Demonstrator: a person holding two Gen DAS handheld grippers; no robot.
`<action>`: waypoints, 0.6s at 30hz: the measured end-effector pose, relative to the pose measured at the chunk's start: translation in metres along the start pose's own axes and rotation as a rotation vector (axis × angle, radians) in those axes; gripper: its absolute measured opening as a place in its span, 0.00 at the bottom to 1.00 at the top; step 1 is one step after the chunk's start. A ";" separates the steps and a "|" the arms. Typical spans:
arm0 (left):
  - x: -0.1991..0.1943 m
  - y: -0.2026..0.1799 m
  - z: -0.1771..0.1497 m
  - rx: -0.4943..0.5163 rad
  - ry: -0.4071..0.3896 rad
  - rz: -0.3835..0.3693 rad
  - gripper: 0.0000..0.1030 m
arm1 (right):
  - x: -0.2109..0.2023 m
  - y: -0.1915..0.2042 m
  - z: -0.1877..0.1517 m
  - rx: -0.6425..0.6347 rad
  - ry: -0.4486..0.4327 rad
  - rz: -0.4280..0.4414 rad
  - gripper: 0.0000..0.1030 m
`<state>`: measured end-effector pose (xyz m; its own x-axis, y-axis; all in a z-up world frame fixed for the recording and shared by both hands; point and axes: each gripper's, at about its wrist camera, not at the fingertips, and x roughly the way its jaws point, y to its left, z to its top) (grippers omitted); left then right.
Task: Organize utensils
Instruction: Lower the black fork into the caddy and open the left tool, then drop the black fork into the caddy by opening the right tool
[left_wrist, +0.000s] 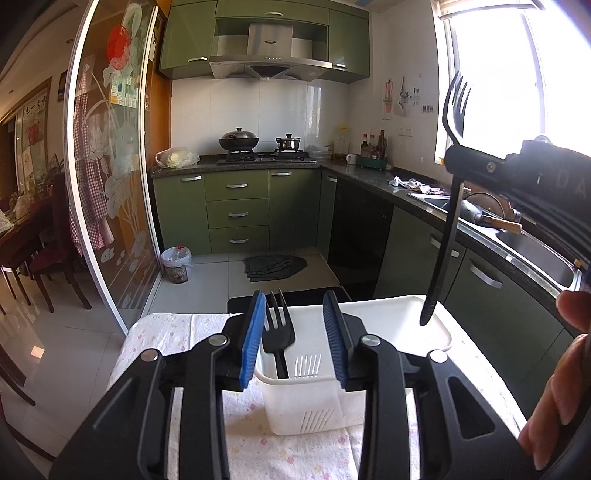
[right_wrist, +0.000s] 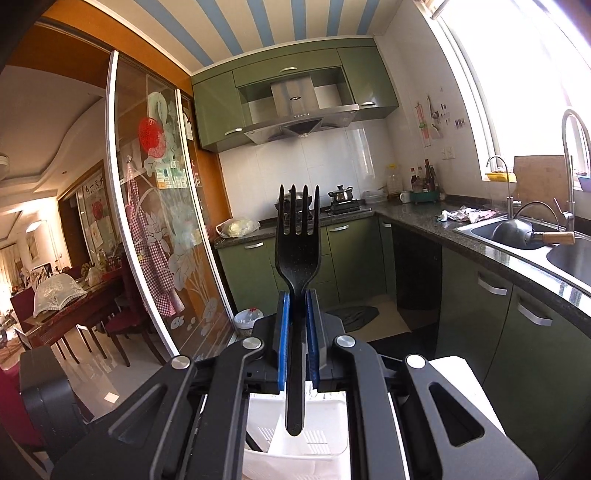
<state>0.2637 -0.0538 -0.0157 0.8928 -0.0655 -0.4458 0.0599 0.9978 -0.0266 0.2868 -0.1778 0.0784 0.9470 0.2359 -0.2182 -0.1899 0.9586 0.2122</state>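
Closest in, the left claw (left_wrist: 295, 332) hangs low over a white slotted utensil basket (left_wrist: 314, 406) that sits on a table (left_wrist: 173, 332) spread with a flower-print cloth. Its blue pads (left_wrist: 253, 347) stand apart. One black fork (left_wrist: 277, 332) stands upright in the basket's near compartment, tines up, just beside the left pad; I cannot tell whether it touches it. The right-hand pad is well clear of the fork, so the claw is not squeezing it.

To the right and higher, the right claw (right_wrist: 295, 321) is clamped on a second black fork (right_wrist: 296, 266). Its blue pads press the handle just below the fork's head, tines pointing up, the handle's end hanging free above the basket's far right corner. The person's fingers (left_wrist: 550, 398) show at the right edge of the left wrist view.

Beyond the table lies a dark mat (left_wrist: 275, 267) on the pale tiled floor, and a small bin (left_wrist: 176, 264) by the glass sliding door (left_wrist: 110, 166). Green cabinets (left_wrist: 236, 210) run along the back wall under a stove with a lidded wok (left_wrist: 238, 140) and a small pot (left_wrist: 288, 142). Along the right, under the bright window, is a steel sink (right_wrist: 517, 229) with a pan lying in it.
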 end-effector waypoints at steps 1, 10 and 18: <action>-0.001 0.000 -0.001 -0.001 -0.003 0.001 0.31 | 0.004 -0.002 -0.004 0.000 0.004 0.001 0.09; -0.013 0.007 -0.005 -0.015 -0.008 0.003 0.36 | 0.024 -0.004 -0.055 -0.030 0.056 -0.017 0.09; -0.019 0.007 -0.015 -0.011 0.010 -0.006 0.41 | 0.026 -0.008 -0.083 -0.036 0.070 -0.027 0.11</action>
<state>0.2408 -0.0454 -0.0207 0.8880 -0.0717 -0.4542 0.0603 0.9974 -0.0396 0.2915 -0.1658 -0.0083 0.9318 0.2191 -0.2895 -0.1749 0.9696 0.1710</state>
